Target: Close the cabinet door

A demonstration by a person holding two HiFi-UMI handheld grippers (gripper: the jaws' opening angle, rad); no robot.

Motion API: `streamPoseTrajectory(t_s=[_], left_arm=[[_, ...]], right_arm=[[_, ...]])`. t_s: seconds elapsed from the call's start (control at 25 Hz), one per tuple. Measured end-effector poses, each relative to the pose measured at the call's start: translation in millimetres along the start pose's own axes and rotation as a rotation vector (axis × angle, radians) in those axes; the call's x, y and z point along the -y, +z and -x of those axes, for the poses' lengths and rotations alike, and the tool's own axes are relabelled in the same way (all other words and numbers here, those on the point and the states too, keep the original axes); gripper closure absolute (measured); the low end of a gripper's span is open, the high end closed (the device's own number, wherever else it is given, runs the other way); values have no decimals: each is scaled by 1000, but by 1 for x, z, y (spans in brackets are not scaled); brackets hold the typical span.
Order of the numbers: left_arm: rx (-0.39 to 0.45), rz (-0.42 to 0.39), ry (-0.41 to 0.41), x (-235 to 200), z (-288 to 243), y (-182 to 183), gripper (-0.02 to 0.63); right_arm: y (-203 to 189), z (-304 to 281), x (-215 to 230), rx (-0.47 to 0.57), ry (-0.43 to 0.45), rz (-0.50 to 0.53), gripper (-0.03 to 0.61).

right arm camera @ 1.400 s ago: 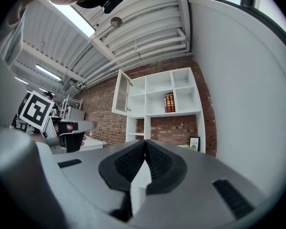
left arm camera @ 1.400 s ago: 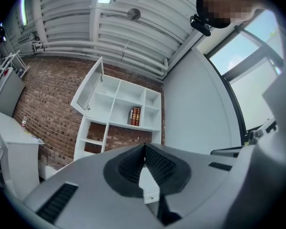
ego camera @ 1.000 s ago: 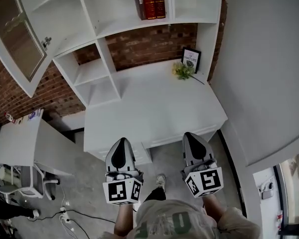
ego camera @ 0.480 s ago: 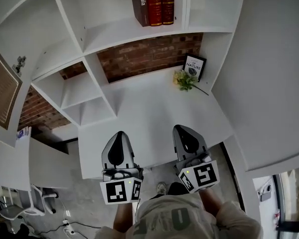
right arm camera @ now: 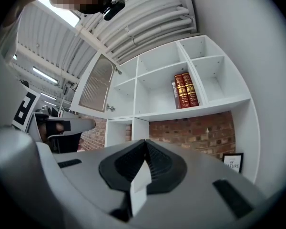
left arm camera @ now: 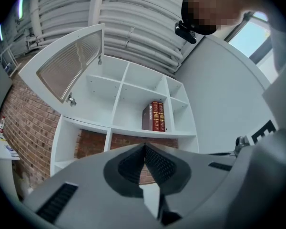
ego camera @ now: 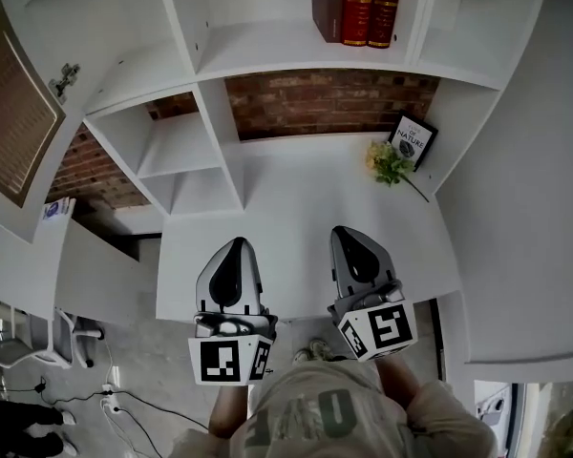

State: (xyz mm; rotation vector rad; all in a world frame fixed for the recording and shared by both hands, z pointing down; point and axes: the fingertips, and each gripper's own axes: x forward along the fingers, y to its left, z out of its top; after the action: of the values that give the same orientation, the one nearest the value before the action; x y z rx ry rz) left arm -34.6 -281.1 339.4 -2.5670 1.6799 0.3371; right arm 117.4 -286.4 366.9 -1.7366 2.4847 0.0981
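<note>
The door (ego camera: 14, 113) stands wide open at the upper left of the shelves (ego camera: 267, 55), well apart from both claws. We hold the left gripper (ego camera: 235, 248) and the right gripper (ego camera: 351, 235) side by side above the near edge of the desk (ego camera: 296, 189), both aimed at the shelves. Each has its jaws pressed together with nothing between them, which suits us: this is a push, not a grasp.

We judge the step in hand to be the reach to the door, so the closing itself is not yet begun. The left gripper is the nearer one and should go up and to the left. In its own view the door shows a brownish panel in a white frame, with a small metal catch (left arm camera: 71, 99) at one edge. Which edge carries the hinges we cannot quite make out through the wide lens.

We would press the closed tips on the white frame, not on the panel, which may flex or mark, and as far from the hinges as we can reach. Follow the door's arc, slow before it meets the shelves so it does not bounce, and keep the right gripper low, clear of the books (ego camera: 358, 3)
</note>
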Motion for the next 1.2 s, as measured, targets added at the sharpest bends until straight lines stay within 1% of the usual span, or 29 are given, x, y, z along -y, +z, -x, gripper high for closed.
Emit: streamPoseTrajectory(t_s=[0.16, 0.28, 0.4, 0.48, 0.56, 0.64, 0.76, 0.8, 0.84, 0.88, 0.96, 1.08, 1.2], left_arm=[[6, -6, 31, 2, -8, 1, 600], [15, -6, 55, -3, -10, 4, 600], [24, -27, 113, -21, -2, 14, 600], [25, -42, 156, -34, 10, 23, 600], [27, -67, 215, -49, 26, 33, 600], [33, -111, 299, -66, 45, 44, 600], [42, -156, 415, -91, 76, 58, 600], [46, -165, 449, -100, 88, 63, 600], [50, -175, 483, -108, 100, 68, 600], [57, -185, 518, -116, 111, 74, 600], [69, -199, 585, -128, 133, 84, 600], [57, -198, 672, -143, 167, 85, 600], [66, -204, 737, -149, 192, 90, 600]], right_arm=[[-4, -5, 11, -20, 30, -33, 563], [-1, -12, 12, -4, 48, -55, 563], [15, -26, -6, 41, 118, -87, 562], [31, -36, -28, 73, 194, -99, 561], [49, -50, -59, 105, 310, -118, 561], [70, -71, -93, 140, 435, -125, 561], [100, -96, -144, 209, 549, -110, 549], [108, -103, -164, 227, 591, -116, 502], [116, -110, -187, 238, 640, -129, 434], [123, -117, -211, 242, 690, -141, 392], [134, -128, -262, 240, 778, -141, 345], [153, -144, -326, 254, 843, -140, 334], [169, -160, -375, 239, 886, -168, 334]])
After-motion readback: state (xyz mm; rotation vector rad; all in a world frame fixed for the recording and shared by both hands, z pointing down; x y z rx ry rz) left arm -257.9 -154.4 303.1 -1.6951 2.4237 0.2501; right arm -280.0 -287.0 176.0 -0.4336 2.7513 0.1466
